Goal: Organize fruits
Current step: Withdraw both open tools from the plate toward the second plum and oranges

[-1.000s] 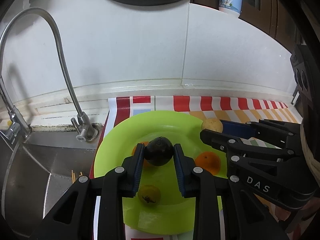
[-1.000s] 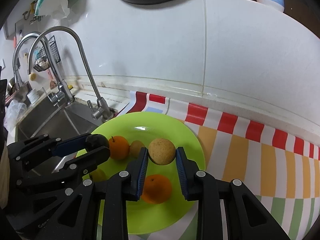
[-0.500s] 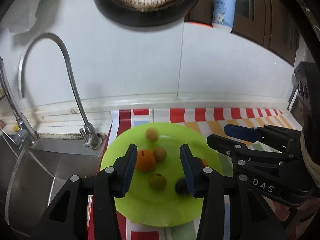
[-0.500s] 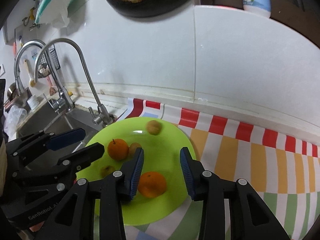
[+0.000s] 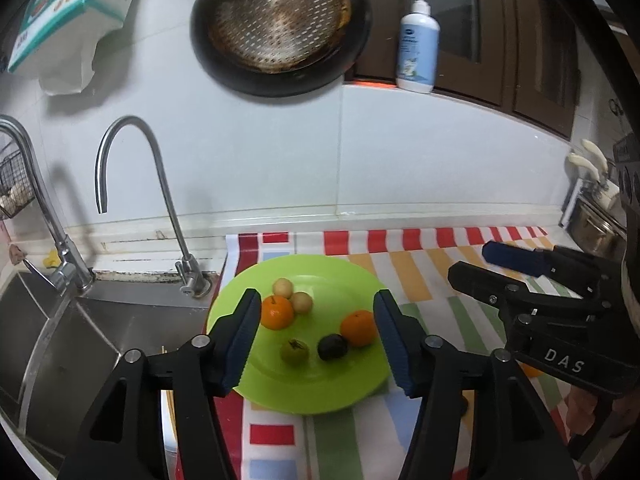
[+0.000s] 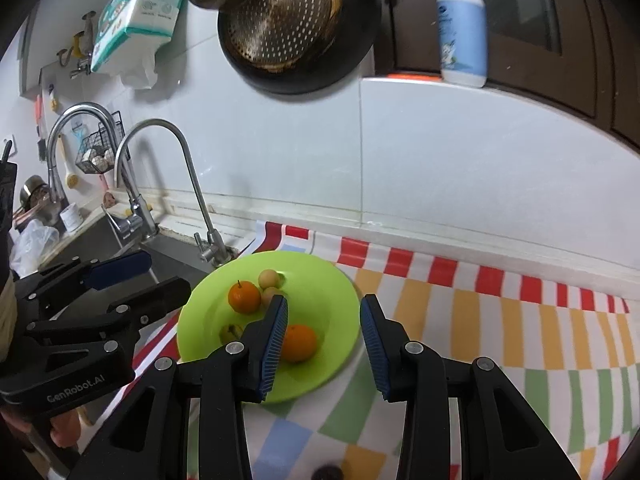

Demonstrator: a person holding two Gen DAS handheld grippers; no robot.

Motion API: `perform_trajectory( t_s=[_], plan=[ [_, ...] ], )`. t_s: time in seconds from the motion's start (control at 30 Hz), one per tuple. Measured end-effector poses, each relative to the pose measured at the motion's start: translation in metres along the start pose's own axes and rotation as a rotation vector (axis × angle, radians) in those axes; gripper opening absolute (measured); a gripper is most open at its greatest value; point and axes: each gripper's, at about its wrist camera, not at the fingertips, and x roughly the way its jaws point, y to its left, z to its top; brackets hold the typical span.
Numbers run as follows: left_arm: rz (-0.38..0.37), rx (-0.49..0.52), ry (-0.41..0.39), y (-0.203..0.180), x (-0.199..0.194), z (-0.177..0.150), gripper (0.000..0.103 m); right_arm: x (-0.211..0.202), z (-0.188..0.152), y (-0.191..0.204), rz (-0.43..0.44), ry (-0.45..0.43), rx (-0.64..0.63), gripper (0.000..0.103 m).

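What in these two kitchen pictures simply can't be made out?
- Dark fruit: right wrist view, hidden behind the right tongs.
- Dark round thing: right wrist view, cut off by the bottom edge.
- Bottle label: both views, too blurred to read.
- Orange patch: left wrist view, mostly behind the right tongs.

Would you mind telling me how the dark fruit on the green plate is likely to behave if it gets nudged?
The dark fruit looks round and smooth, so it would probably roll. The plate dishes only slightly, so its rim may not stop it. It nearly touches an orange, which might block it that way.
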Motion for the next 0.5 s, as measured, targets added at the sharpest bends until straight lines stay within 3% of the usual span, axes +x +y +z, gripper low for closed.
perform_trajectory(
  t_s=[0.03, 0.2, 0.3, 0.5],
  plan=[
    [-0.006, 0.002, -0.003, -0.003, -0.004, -0.001, 0.058, -0.006, -0.001, 0.000, -0.006, -0.004, -0.001, 0.051],
    [-0.027, 0.005, -0.002, -0.020, -0.019, -0.009, 0.064, -0.034, -0.009, -0.006, -0.029, -0.023, 0.004, 0.052],
    [-0.028, 0.011, 0.002, -0.032, -0.026, -0.014, 0.066, -0.050, -0.017, -0.012, -0.056, -0.036, 0.008, 0.060],
    [-0.028, 0.001, 0.002, -0.050, -0.038, -0.026, 0.071, -0.072, -0.033, -0.026, -0.094, -0.039, 0.030, 0.060]
  ],
)
